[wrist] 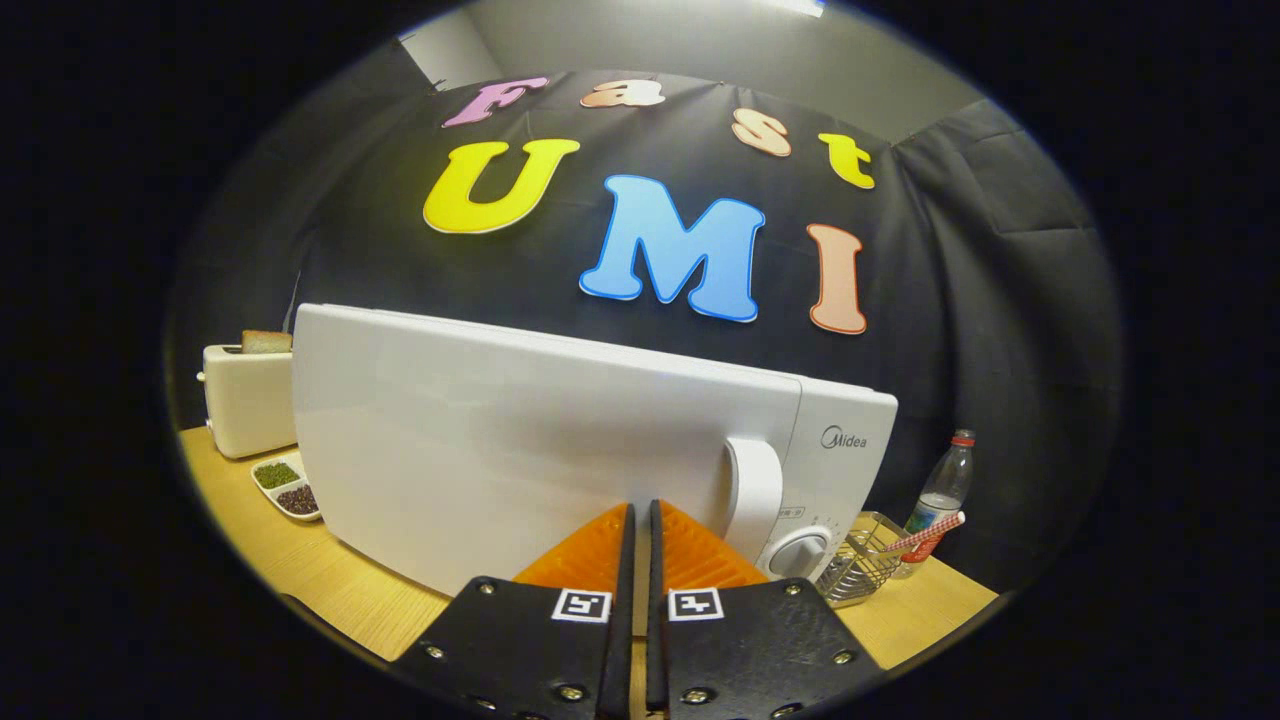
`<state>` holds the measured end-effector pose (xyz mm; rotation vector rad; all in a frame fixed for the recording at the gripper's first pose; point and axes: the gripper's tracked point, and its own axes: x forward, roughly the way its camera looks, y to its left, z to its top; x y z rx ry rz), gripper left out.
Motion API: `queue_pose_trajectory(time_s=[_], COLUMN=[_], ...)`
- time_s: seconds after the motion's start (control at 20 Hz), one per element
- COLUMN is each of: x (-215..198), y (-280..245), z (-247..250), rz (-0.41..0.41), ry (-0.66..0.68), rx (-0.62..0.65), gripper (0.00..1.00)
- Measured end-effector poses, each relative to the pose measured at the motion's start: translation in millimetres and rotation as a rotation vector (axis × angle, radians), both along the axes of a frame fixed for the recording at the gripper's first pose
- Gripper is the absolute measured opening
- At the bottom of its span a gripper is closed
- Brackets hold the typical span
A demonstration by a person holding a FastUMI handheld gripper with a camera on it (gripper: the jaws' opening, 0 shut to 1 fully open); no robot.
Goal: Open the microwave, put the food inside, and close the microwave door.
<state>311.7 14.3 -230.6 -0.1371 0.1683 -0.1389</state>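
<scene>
Gripper [641, 515] low centre of frame, jaws clenched together with nothing between them, tips at or almost touching the microwave door [520, 450]; contact can't be confirmed. Gripper held level, aimed square at the door face. Microwave [845, 440] on the tabletop [330, 585], door shut. Judgement: door is rigid, smooth, slippery plastic on a side hinge; the curved door handle [755, 490], just right of the tips, is the place to hook. Food not identified. Far left: toaster [245, 400].

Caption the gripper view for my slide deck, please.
Shut gripper pressed up to the white microwave's door, left of its curved white handle, on the wooden table.
</scene>
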Motion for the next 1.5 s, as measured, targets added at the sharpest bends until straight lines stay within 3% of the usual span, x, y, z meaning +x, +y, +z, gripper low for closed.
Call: queue_pose_trajectory(time_s=[0.2,0.35,0.65,0.9,1.15,1.4,1.5], x=[-19,-51,-142,-230,-301,-353,-371], y=[17,27,42,47,25,-3,-11], z=[-2,29,76,90,119,160,163], rz=[0.056,0.109,0.227,0.324,0.310,0.288,0.283], ry=[0.053,0.009,-0.054,-0.041,-0.068,-0.114,-0.138], rx=[0.021,0.059,0.064,0.143,0.174,0.116,0.147], gripper=[0.11,0.11,0.11,0.11,0.11,0.11,0.11])
